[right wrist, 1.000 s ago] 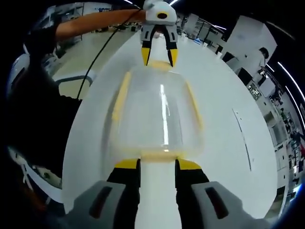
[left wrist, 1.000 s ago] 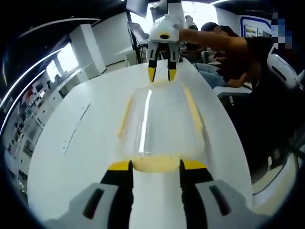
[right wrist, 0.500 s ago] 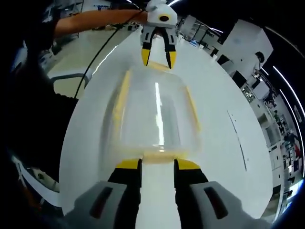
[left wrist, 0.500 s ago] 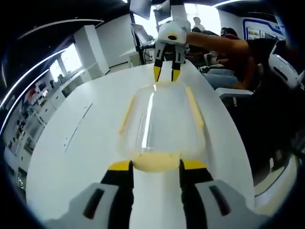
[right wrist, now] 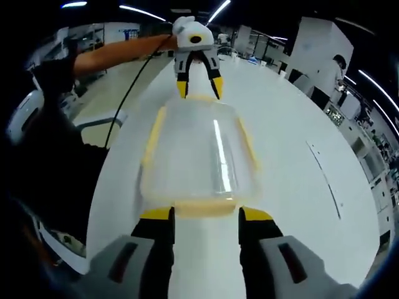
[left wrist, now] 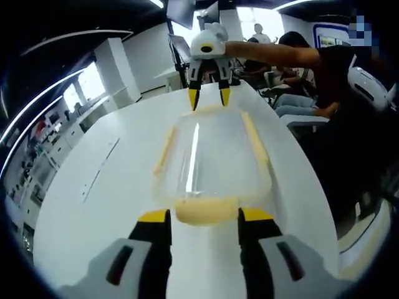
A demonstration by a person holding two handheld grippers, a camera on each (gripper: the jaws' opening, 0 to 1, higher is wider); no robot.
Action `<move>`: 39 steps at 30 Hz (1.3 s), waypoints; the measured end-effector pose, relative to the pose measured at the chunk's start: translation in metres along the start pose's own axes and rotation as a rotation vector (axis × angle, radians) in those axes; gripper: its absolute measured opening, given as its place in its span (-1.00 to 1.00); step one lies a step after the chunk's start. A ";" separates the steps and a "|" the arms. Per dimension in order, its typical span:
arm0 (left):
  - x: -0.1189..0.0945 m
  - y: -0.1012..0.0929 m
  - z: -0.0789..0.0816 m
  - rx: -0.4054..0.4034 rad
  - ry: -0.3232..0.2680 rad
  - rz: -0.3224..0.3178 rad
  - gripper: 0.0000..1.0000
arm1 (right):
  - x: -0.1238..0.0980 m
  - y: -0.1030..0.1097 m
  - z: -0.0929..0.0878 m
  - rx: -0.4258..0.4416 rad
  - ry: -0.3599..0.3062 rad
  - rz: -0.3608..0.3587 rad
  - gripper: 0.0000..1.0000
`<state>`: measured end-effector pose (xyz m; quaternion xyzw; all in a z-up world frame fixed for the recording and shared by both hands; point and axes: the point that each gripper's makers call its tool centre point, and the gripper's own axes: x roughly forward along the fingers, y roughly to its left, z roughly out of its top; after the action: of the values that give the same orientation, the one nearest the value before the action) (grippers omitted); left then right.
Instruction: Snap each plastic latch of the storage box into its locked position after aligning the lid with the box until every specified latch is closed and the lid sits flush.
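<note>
Storage box (left wrist: pixel 213 159), clear with yellow latches, lid on: lies lengthwise on white table (left wrist: pixel 93 205), between the two grippers.

Left gripper (left wrist: pixel 204 217): jaws spread apart, flanking the near yellow end latch (left wrist: pixel 206 212) at 6 o'clock of the box.

Right gripper (right wrist: pixel 205 215): jaws likewise parted, straddling the opposite end latch (right wrist: pixel 204 207); in the left gripper view it sits at 12 o'clock.

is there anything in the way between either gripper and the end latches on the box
Nothing visible. The left gripper straddles the near yellow end latch of the storage box, and the right gripper straddles the opposite end latch. Only bare white table lies around the box.
</note>
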<state>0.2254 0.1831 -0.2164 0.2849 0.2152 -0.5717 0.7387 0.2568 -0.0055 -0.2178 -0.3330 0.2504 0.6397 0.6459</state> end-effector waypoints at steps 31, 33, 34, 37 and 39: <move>0.013 -0.025 0.001 -0.027 -0.090 -0.044 -0.24 | 0.008 0.006 -0.001 0.000 -0.014 0.107 -0.28; 0.011 -0.017 0.000 -0.030 -0.090 -0.043 -0.24 | 0.007 0.006 -0.001 0.000 -0.010 0.106 -0.28; 0.010 -0.016 0.000 -0.029 -0.090 -0.043 -0.24 | 0.007 0.006 -0.001 -0.002 -0.009 0.104 -0.28; 0.003 -0.007 0.004 -0.041 -0.111 -0.023 -0.24 | 0.002 0.005 0.006 0.002 -0.032 0.097 -0.28; -0.002 -0.004 0.011 -0.060 -0.145 -0.014 -0.24 | -0.001 0.004 0.009 0.006 -0.038 0.096 -0.27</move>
<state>0.2210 0.1763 -0.2073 0.2189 0.1802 -0.5892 0.7566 0.2514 0.0006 -0.2118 -0.3067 0.2557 0.6752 0.6202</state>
